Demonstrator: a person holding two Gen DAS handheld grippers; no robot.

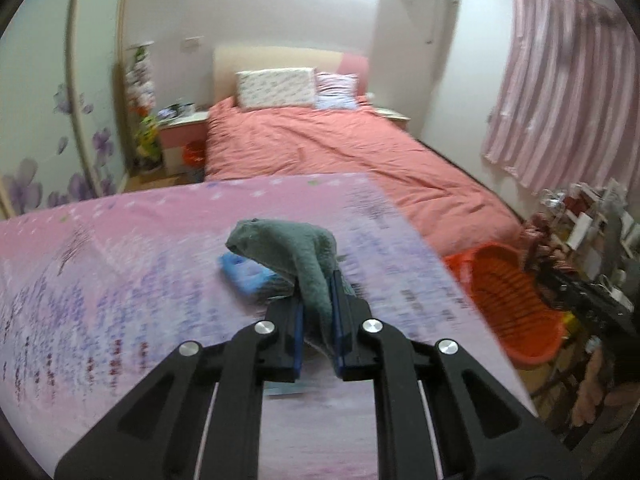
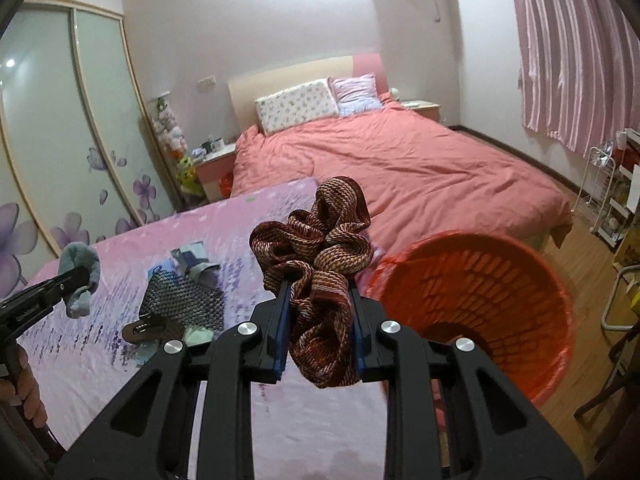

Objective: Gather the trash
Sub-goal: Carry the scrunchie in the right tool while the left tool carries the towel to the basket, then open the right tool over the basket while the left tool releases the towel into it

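Left tongs (image 1: 316, 280) pinch grey-green cloth (image 1: 288, 244); right tongs (image 2: 318, 300) clamp brown fabric (image 2: 320, 240); orange basket (image 2: 540, 280) beside.

Blurred blue item (image 1: 244, 272) behind the grey-green cloth (image 1: 296, 256).

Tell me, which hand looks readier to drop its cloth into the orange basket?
Probably the right: the right gripper holds the brown cloth just beside the orange basket. The left gripper, clamping the green cloth, is farther away.
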